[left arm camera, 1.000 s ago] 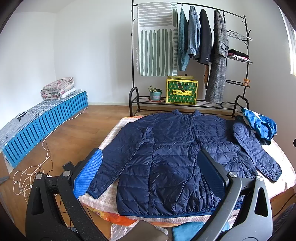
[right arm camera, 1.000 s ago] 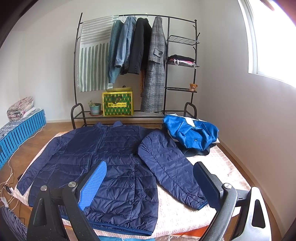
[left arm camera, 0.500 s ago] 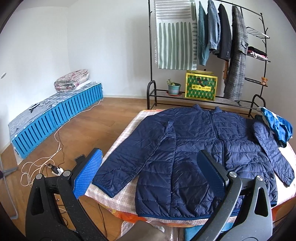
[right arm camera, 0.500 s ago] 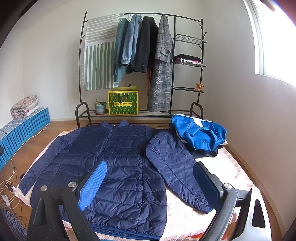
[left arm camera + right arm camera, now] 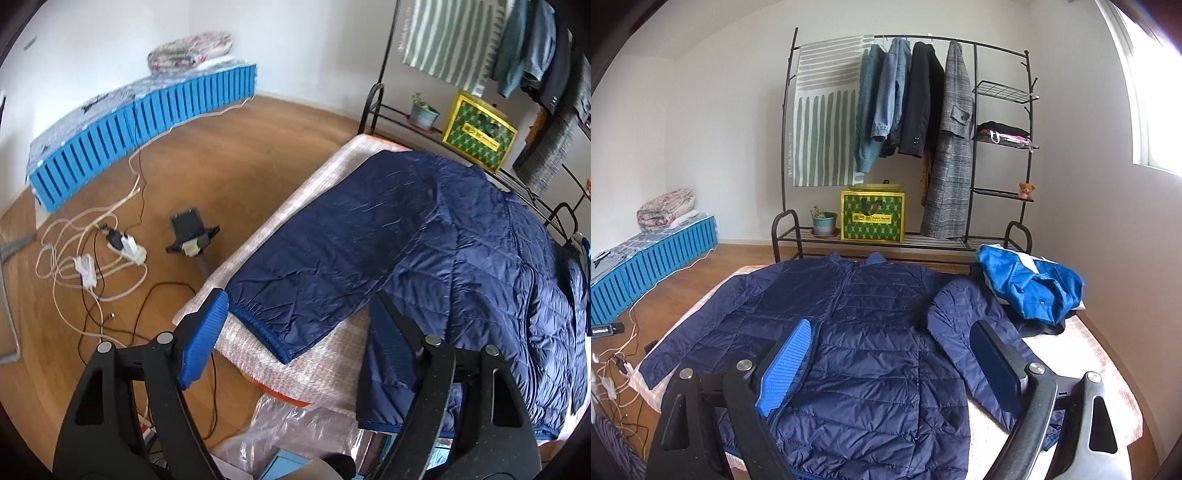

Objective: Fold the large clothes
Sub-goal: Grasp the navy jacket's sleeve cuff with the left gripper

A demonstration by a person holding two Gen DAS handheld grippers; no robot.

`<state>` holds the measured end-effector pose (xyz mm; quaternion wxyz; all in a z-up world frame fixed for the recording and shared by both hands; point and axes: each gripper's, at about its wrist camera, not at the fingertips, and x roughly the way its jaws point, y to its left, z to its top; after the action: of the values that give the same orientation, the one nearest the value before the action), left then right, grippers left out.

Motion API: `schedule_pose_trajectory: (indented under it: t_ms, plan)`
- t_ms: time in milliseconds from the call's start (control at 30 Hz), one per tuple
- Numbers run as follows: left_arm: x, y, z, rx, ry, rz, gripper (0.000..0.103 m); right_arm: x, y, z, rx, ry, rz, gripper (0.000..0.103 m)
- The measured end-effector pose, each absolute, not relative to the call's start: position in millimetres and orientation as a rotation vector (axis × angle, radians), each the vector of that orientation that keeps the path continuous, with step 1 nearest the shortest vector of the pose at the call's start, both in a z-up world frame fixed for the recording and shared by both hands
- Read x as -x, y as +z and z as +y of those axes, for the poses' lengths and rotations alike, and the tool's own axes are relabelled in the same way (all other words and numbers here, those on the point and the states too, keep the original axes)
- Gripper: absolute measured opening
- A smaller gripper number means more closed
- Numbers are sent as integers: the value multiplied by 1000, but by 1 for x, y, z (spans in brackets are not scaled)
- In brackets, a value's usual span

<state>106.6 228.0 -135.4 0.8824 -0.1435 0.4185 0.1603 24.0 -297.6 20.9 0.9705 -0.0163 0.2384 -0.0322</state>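
Observation:
A navy quilted jacket lies spread flat, front up, on a table covered with a pale checked cloth. Its left sleeve stretches toward the table's near corner, cuff at the edge. My left gripper hovers low over that cuff, jaws closing, the cuff between the pads without contact. The jacket's right sleeve lies angled outward. My right gripper hangs above the jacket's lower front, jaws closing with only air between them.
A bright blue garment is heaped at the table's far right. Behind stands a black clothes rack with hung coats and a green-yellow box. Cables and a power strip lie on the wooden floor at left, near a blue slatted bench.
The left gripper swung left and down toward the jacket's left cuff and tilted steeply downward, its jaws narrowing. The right gripper drifted slightly forward over the jacket.

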Motion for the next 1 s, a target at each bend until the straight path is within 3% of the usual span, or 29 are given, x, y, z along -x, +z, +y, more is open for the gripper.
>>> schedule_pose_trajectory:
  t_ms: [200, 333, 533, 700, 833, 867, 1000]
  plan:
    - [-126, -199, 293, 547, 324, 1034, 66, -45, 10, -285, 19, -9, 523, 85]
    - [-133, -239, 321, 724, 314, 1103, 63, -54, 1, -276, 26, 9, 544, 85]
    - [-138, -268, 337, 824, 331, 1148, 62, -63, -9, -267, 38, 27, 573, 85]
    - [-147, -276, 341, 828, 337, 1148, 54, -64, -11, -263, 57, 29, 576, 85]
    - [-156, -275, 338, 770, 354, 1148, 29, -66, -14, -264, 61, 27, 588, 85]
    - [-157, -274, 336, 759, 356, 1147, 13, -67, -14, -264, 62, 27, 592, 85]
    - [-161, -256, 325, 687, 352, 1088, 6, -70, -16, -263, 65, 29, 602, 85]
